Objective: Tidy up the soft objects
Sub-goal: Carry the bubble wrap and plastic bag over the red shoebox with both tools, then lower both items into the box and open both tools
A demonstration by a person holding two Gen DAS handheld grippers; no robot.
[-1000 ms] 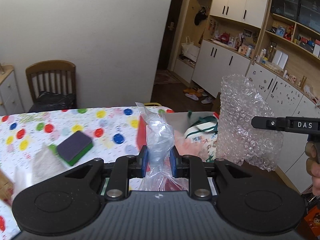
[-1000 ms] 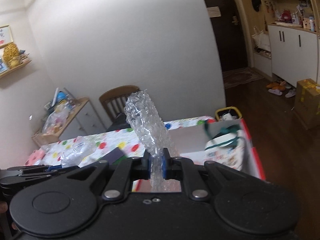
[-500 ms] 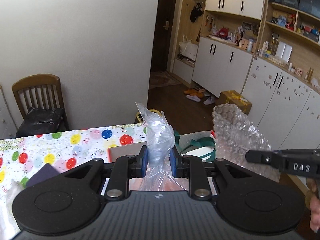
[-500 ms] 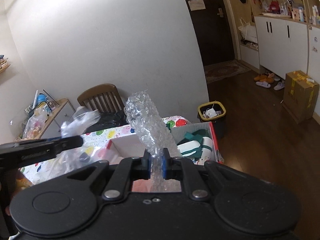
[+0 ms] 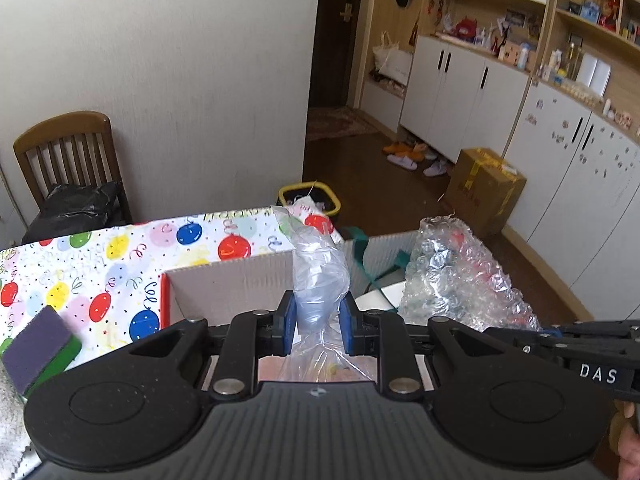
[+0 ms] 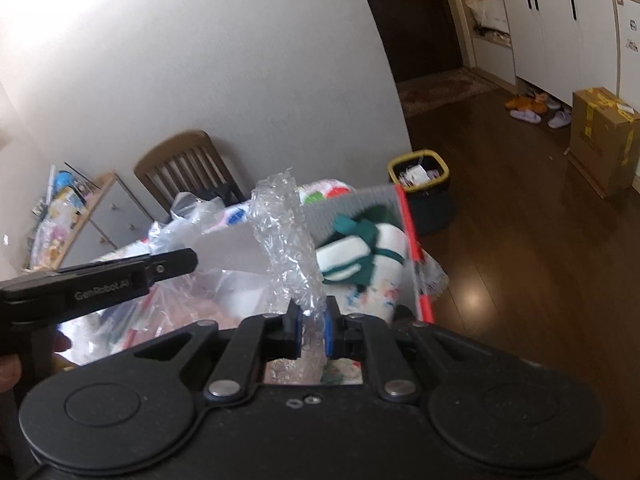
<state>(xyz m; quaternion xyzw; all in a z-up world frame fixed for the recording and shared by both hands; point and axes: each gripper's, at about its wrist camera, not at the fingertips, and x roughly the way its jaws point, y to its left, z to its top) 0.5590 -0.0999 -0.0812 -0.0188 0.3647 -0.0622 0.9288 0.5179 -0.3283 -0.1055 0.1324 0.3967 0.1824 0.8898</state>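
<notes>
The left gripper (image 5: 318, 318) is pinching a clear plastic bag (image 5: 318, 280) between its blue pads, the bag's crumpled top standing up above the jaws and its loose end hanging below. The right gripper (image 6: 312, 330) is pinching a strip of bubble wrap (image 6: 286, 240), which is rising above its nearly closed jaws. Seen from the left wrist, the bubble wrap (image 5: 456, 276) is hanging just right of the bag, and the right gripper's black arm is crossing the lower right corner.

Both grippers are hovering over an open cardboard box (image 5: 236, 284) with a red outer edge, which is sitting at the end of the worktop (image 5: 120, 256). Inside the box, a white cloth bundle with green straps (image 6: 356, 256) is lying against the far right wall, and something pinkish wrapped in clear plastic is lying at the left; what it is cannot be told.

On the worktop's balloon-print cover, left of the box, a purple and green sponge (image 5: 38, 348) is lying near the edge.

Beyond the worktop, a yellow-rimmed bin (image 6: 418, 174) holding scraps is standing on the floor, a wooden chair (image 5: 68, 152) is bearing a black bag, and a taped carton (image 5: 484, 192) is standing by white cupboards.
</notes>
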